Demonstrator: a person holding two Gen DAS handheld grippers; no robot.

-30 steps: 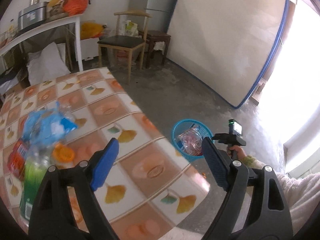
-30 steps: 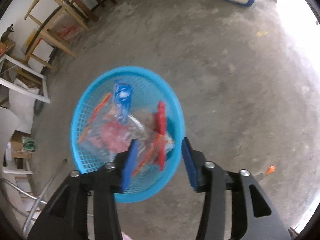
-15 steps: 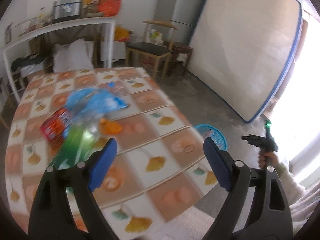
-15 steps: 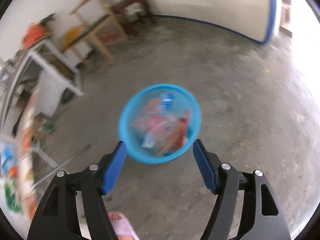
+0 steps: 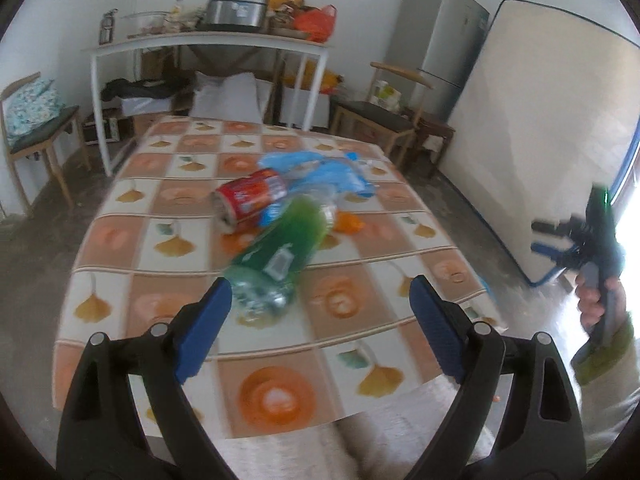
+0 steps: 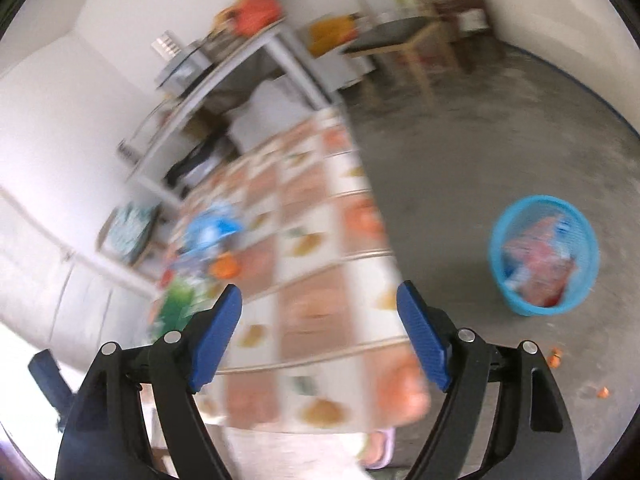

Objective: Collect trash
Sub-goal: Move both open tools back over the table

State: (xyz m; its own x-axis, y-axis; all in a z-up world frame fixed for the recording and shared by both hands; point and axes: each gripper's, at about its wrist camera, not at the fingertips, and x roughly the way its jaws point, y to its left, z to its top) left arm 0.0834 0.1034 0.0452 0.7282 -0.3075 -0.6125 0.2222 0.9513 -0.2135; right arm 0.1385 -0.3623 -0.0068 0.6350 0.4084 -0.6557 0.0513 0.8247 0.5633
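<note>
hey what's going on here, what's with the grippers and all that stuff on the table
Someone is clearing trash with a handheld gripper in each hand. Both the left gripper and the right gripper are open and hold nothing. On the table lie a green bottle, a red can, blue wrappers and an orange scrap. The left gripper faces the bottle. A blue basket on the floor already holds wrappers.

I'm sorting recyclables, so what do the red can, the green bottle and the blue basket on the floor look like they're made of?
Red can: likely thin metal, with a printed glossy wall and a silvery end.
Green bottle: clear plastic, see-through and crinkled at its base.
Blue basket: probably moulded plastic, its wall an open mesh.
</note>
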